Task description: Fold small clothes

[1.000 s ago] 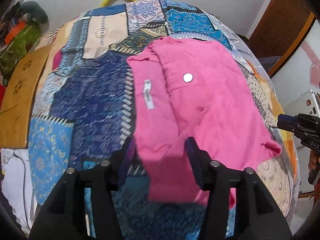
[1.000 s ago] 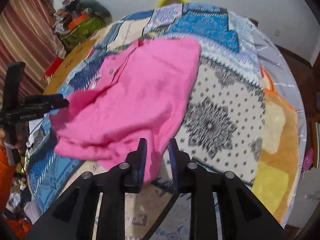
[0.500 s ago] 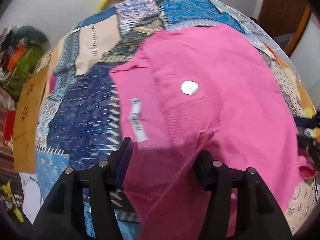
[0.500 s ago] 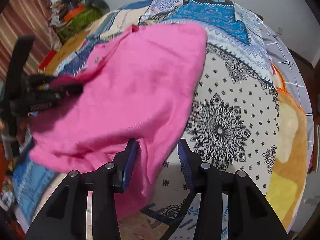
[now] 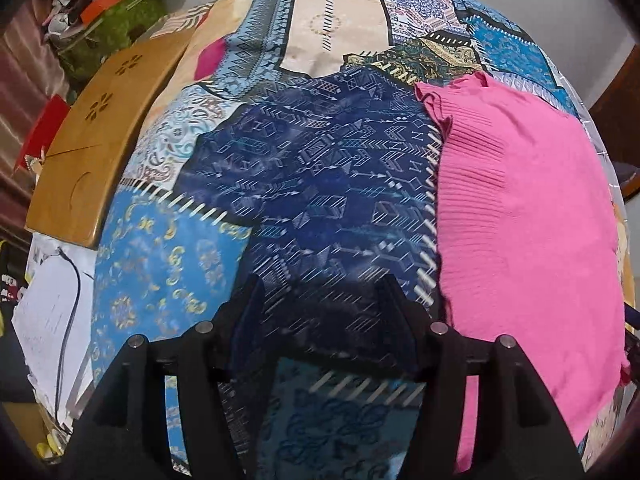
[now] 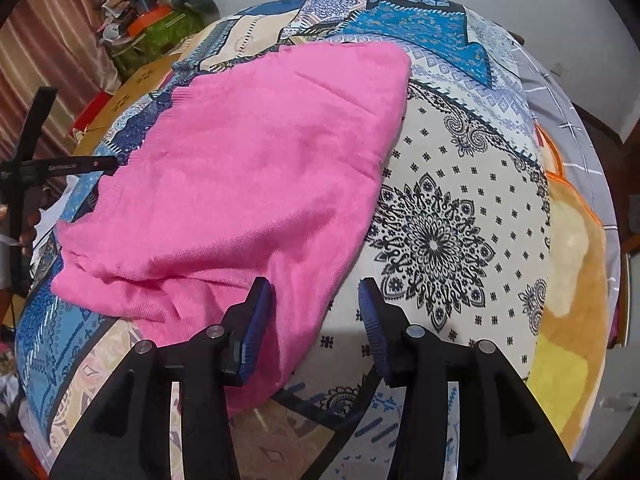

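A pink knit top (image 6: 256, 184) lies folded over on the patchwork bedspread (image 6: 440, 240). In the left wrist view the pink top (image 5: 528, 240) lies to the right of my left gripper (image 5: 320, 304), which is open and empty over the dark blue patch. My right gripper (image 6: 316, 308) is open, with the top's near right edge lying loose between its jaws. The left gripper also shows in the right wrist view (image 6: 60, 166), at the top's far left edge.
A wooden board (image 5: 92, 140) lies along the bed's left side, with a green pile of clutter (image 5: 112, 20) behind it. White paper and a cable (image 5: 52, 312) lie at the lower left. An orange-yellow blanket (image 6: 572, 304) covers the bed's right edge.
Both grippers have opened and let go of the pink top. The top now lies folded flat, its label and button hidden. My left gripper has drawn back to the left, off the cloth.
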Available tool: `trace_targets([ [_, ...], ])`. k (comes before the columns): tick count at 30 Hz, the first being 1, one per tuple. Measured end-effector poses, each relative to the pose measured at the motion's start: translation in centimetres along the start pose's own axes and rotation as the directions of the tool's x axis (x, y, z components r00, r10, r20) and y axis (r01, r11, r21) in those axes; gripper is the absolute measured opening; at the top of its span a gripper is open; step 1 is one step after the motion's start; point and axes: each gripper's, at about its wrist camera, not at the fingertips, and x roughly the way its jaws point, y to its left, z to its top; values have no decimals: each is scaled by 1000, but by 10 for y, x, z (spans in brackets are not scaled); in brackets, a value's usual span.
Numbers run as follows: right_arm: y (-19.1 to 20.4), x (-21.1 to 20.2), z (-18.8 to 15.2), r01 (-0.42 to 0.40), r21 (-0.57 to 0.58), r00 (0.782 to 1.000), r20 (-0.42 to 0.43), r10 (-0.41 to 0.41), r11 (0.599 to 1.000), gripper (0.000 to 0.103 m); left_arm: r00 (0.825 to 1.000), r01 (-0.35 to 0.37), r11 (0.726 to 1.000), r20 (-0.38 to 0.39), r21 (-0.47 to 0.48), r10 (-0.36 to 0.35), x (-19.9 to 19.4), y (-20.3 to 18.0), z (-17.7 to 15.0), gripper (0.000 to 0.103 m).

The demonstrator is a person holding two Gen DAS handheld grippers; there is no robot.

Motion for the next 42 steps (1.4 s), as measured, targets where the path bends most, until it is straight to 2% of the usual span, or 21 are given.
trace_targets([
  [7,2,-20,-5,10,9,1000,-7,-9,1000,42,998,36,994,55,99,-42,-40,-18,-18,60],
  [9,6,-30,-7,17,-3,1000,3,-17,1000,52,996,40,988,73,152,-52,-54,-29,-24,61],
  [10,9,-36,-9,22,-11,1000,15,-21,1000,58,995,40,983,78,180,-55,-61,-34,-28,65],
  [11,11,-39,-10,23,-17,999,23,-23,1000,58,995,41,979,81,202,-58,-65,-39,-29,73],
  [14,21,-51,-15,10,-39,999,36,-9,999,60,991,57,964,105,261,-87,-81,-52,-43,85],
  [17,31,-56,-20,9,-64,999,39,-6,998,71,989,71,956,103,284,-104,-91,-60,-57,86],
  [18,34,-56,-22,8,-72,999,38,-5,997,71,989,81,955,93,285,-112,-93,-62,-62,86],
  [21,43,-54,-30,-6,-91,1000,20,7,996,72,990,106,951,63,290,-129,-94,-63,-76,86],
  [24,47,-48,-37,-13,-100,1000,-1,13,995,72,991,99,942,56,321,-123,-93,-64,-91,86],
  [29,51,-36,-42,-12,-101,1000,-28,9,995,72,996,24,917,67,397,-55,-82,-74,-107,86],
  [33,51,-31,-38,-18,-99,1000,-18,16,995,72,994,-7,914,99,407,-37,-75,-84,-105,87],
  [39,58,-22,-32,-39,-138,999,-20,37,990,71,990,15,903,119,430,-73,-67,-107,-94,87],
  [42,59,-17,-29,-69,-142,998,-19,66,987,60,985,27,885,139,464,-102,-66,-118,-91,87],
])
